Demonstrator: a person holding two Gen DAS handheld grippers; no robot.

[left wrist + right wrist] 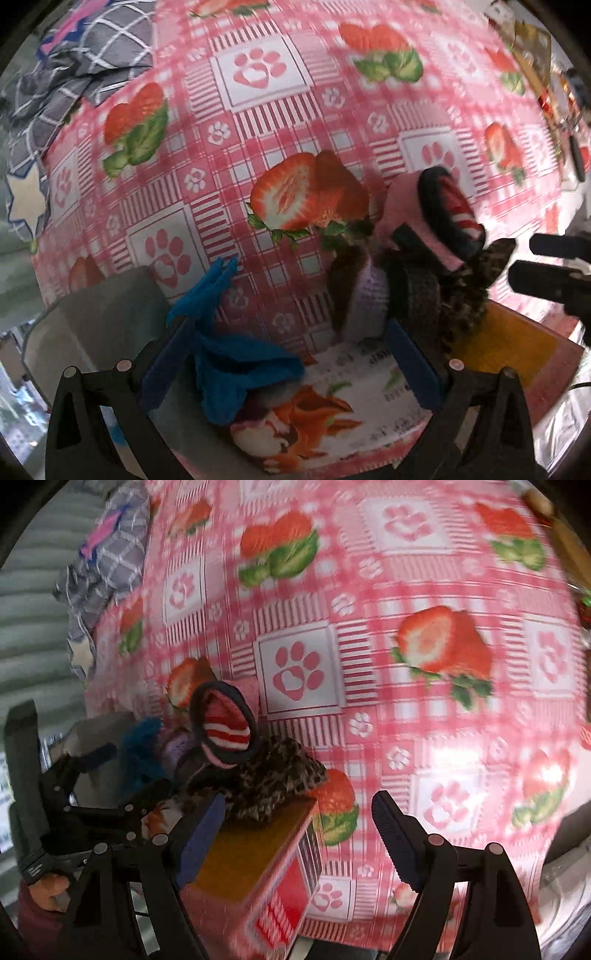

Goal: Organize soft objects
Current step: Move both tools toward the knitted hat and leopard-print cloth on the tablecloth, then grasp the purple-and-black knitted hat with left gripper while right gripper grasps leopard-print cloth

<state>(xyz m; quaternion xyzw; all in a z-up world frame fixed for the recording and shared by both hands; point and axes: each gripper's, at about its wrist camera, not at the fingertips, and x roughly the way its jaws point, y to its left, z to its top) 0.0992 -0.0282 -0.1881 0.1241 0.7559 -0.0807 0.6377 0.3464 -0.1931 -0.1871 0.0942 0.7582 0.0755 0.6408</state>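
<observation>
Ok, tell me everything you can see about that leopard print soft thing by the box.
The leopard print piece is a fuzzy, crumpled fabric in brown, tan and black spots. It lies bunched on the far end of the orange-topped box, partly overhanging it. A rolled sock with red and white stripes rests against its upper side. In the left wrist view it sits just right of that gripper's right finger. Neither gripper holds it.

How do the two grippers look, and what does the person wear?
Both grippers have black triangular frames with silver rivets and ribbed blue fingers: the left gripper, the right gripper. The hand on the left one shows a dark red sleeve.
</observation>
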